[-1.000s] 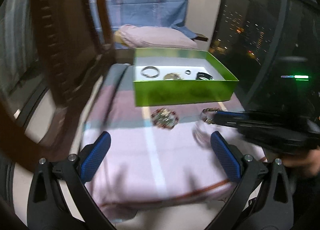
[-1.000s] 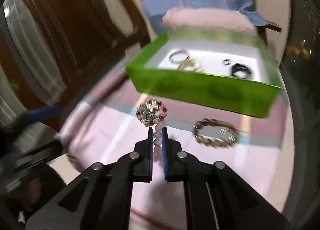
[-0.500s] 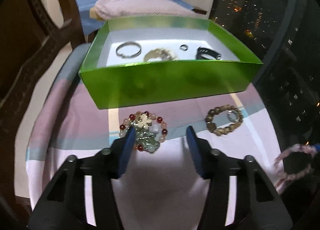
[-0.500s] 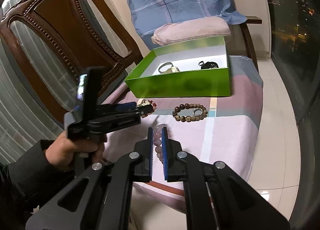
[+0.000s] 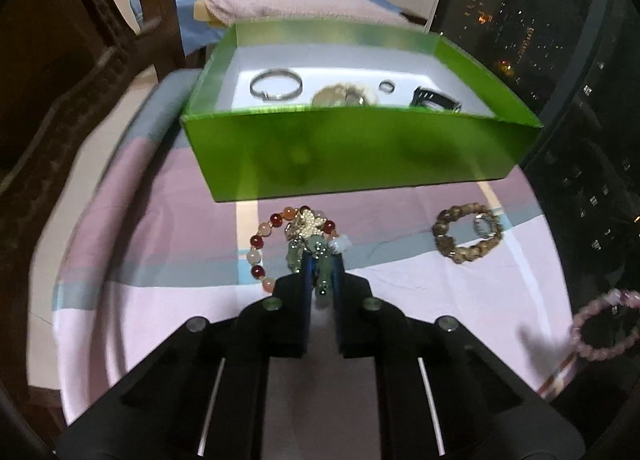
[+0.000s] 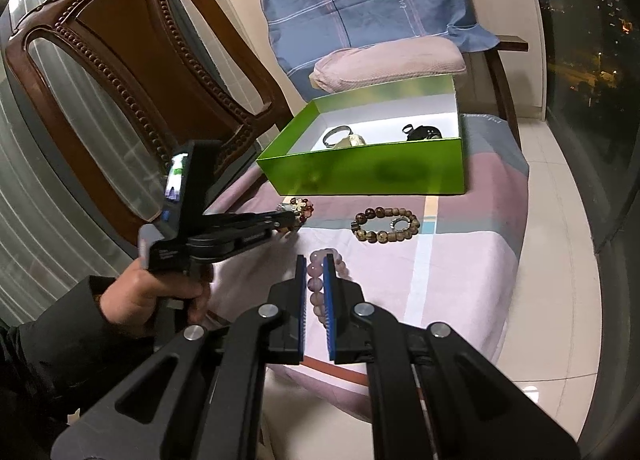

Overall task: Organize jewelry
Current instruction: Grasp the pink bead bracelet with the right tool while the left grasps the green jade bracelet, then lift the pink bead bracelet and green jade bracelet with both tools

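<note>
Carved wooden chair (image 6: pixel 132 72) off left, glossy green box (image 5: pixel 352 148) ahead, left gripper (image 5: pixel 320 260) clamped on red-beaded bracelet (image 5: pixel 298 240), right gripper (image 6: pixel 316 264) pinching round pink-bead bracelet (image 6: pixel 332 264), brown bracelet (image 5: pixel 466 234) beyond.

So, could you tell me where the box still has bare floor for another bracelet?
In the green box, bare white floor lies behind the bangle, ring and black band, toward the back wall. The front strip, holding those and the gold piece, is crowded.
</note>
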{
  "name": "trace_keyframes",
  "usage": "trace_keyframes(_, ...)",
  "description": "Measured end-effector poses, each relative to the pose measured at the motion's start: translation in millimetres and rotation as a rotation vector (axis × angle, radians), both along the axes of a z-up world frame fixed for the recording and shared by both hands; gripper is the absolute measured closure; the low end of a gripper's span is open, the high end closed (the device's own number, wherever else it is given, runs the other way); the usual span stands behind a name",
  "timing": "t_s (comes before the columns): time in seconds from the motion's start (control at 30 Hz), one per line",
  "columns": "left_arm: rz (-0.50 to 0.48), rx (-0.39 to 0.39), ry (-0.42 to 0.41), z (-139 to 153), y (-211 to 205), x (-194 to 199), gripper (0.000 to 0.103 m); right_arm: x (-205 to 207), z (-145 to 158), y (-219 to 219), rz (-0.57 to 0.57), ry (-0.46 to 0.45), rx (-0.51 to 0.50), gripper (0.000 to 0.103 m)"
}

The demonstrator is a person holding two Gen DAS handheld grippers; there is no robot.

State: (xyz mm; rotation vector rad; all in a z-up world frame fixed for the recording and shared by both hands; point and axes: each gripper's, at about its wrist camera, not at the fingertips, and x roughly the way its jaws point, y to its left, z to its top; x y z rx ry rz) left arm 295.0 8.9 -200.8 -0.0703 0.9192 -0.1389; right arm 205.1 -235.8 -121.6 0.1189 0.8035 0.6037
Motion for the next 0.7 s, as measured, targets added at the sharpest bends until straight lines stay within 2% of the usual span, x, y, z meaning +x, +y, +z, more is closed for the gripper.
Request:
trace_keyframes(0.23, -0.007, -0.077, -0.114, 60.8, 16.1, -53.6, 0.094, -14.4, 16.8, -4.0, -0.024, -0.038, 0.003, 0.095)
trace_keyframes(0.43, -0.02, -0.099, -0.189, 114.8, 19.5, -108.4, 0.094, -40.5, 42.7, -2.4, -0.033, -0.115, -0.001, 0.095)
trace_keyframes(0.7, -0.036, -0.114, -0.224, 131.3, 10.8, -157.3, 0.094, -67.0, 61.7, 4.7, -0.048, -0.187, -0.03, 0.095)
